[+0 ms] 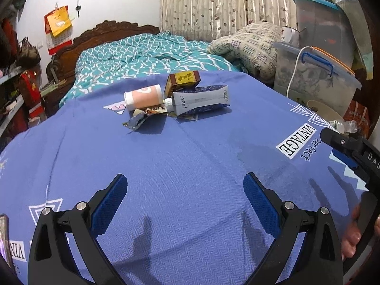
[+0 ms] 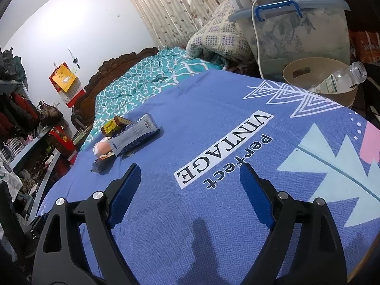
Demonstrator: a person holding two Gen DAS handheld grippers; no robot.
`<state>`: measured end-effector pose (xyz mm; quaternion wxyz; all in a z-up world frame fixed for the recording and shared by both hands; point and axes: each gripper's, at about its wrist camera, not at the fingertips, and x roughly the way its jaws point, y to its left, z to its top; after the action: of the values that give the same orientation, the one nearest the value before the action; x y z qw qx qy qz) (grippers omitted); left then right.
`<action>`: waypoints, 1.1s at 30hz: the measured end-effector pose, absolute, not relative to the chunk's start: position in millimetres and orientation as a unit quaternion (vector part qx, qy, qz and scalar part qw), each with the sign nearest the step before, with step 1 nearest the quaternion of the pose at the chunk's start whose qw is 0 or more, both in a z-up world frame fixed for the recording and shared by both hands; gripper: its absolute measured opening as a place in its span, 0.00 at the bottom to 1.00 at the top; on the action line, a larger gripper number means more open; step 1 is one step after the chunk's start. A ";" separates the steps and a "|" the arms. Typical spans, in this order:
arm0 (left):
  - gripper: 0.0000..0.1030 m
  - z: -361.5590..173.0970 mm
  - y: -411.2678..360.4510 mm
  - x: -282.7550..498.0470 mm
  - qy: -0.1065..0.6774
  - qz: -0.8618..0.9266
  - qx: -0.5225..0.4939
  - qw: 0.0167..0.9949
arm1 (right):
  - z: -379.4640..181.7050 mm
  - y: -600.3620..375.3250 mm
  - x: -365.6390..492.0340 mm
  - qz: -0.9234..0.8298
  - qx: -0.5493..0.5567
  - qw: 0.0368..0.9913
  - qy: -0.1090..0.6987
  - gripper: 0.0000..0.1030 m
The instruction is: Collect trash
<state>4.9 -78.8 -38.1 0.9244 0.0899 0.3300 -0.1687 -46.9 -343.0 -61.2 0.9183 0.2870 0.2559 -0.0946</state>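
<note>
A pile of trash lies on the blue cloth [image 1: 190, 161]: a pink tube with a white cap [image 1: 143, 96], a brown box [image 1: 182, 80], a grey-blue carton [image 1: 201, 101] and crumpled wrappers [image 1: 142, 117]. My left gripper [image 1: 185, 185] is open and empty, well short of the pile. My right gripper [image 2: 188, 173] is open and empty over the cloth, with the pile [image 2: 128, 135] ahead to its left. A beige bin [image 2: 320, 83] holding a clear plastic bottle [image 2: 342, 78] stands past the cloth's right edge. The right gripper also shows at the right edge of the left wrist view [image 1: 349, 149].
A clear storage box with blue handles [image 1: 313, 76] and a folded quilt [image 1: 249, 45] stand behind the bin. A bed with a teal cover [image 1: 147, 57] lies beyond the cloth. Cluttered shelves [image 2: 28, 142] run along the left.
</note>
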 end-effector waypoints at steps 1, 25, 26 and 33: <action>0.92 -37.8 -79.4 4.6 0.328 -0.168 0.092 0.925 | -60.9 -343.7 -47.3 -0.096 0.288 0.918 0.255 0.83; 0.92 -37.1 -71.2 9.4 0.333 -0.167 0.071 0.925 | -62.8 -344.6 -48.0 -0.095 0.288 0.918 0.256 0.83; 0.92 -36.9 -71.2 9.1 0.332 -0.168 0.071 0.925 | -62.9 -344.6 -48.2 -0.094 0.288 0.918 0.256 0.83; 0.92 -36.2 -71.7 6.9 0.328 -0.173 0.072 0.926 | -64.6 -341.8 -47.5 -0.091 0.287 0.918 0.259 0.80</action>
<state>6.9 -71.7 -36.2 0.9260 0.0716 0.3280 -0.1726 -47.5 -341.8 -64.6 0.9178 0.2872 0.2586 -0.0914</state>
